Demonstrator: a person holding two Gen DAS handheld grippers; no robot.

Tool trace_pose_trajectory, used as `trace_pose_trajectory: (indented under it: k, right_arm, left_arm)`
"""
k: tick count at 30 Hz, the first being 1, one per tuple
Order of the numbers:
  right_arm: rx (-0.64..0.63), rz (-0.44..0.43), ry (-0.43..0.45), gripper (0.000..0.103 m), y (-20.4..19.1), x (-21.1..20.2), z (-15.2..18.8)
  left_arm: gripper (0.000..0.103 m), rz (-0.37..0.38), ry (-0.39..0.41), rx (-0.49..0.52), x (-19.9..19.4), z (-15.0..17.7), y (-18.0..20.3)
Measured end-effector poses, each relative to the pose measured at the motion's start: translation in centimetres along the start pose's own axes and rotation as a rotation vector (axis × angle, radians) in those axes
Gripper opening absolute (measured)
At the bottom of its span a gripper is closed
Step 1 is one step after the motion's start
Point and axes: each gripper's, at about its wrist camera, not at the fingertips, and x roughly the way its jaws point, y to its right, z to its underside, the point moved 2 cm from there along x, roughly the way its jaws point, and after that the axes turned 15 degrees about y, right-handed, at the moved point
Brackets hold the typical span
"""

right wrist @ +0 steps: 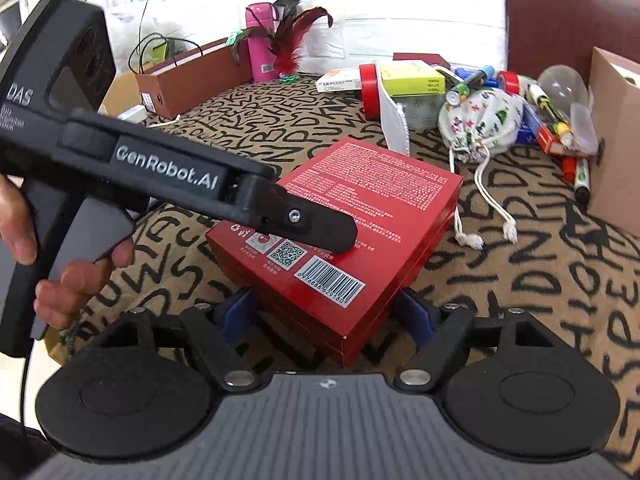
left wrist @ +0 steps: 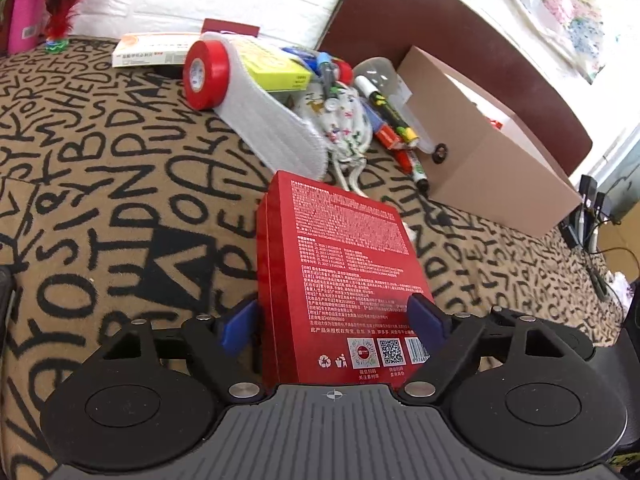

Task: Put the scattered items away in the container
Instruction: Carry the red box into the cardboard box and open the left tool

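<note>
"GenRobot.AI" on left gripper (right wrist: 320, 236)

A tan cloth printed with black letters (right wrist: 540, 272) covers the counter. On it lie a red box (right wrist: 360, 208), a roll of red tape (left wrist: 202, 74), a white ribbed sleeve (left wrist: 272, 120), a printed drawstring pouch (right wrist: 480, 120), several markers (left wrist: 400, 136) and what looks like a clear bulb (right wrist: 560, 84). An open cardboard box (left wrist: 480, 160) stands at the far right edge, and a pink bottle (right wrist: 258, 46) and a red feather shuttlecock (right wrist: 290, 48) at the back.
</note>
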Motion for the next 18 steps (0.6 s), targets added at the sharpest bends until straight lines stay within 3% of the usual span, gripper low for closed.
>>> trace_pose_trajectory:
  k: [7, 18]
  right_arm:
    - [0.007, 0.062, 0.066, 0.079, 0.9, -4.1, -1.3]
    - [-0.031, 0.209, 0.255, 0.076, 6.7, -10.4, -7.7]
  left_arm:
    - [0.081, 0.07, 0.05, 0.036, -0.2, -2.0, 4.8]
    - [0.08, 0.21, 0.169, 0.112, 3.2, -9.3, 15.1]
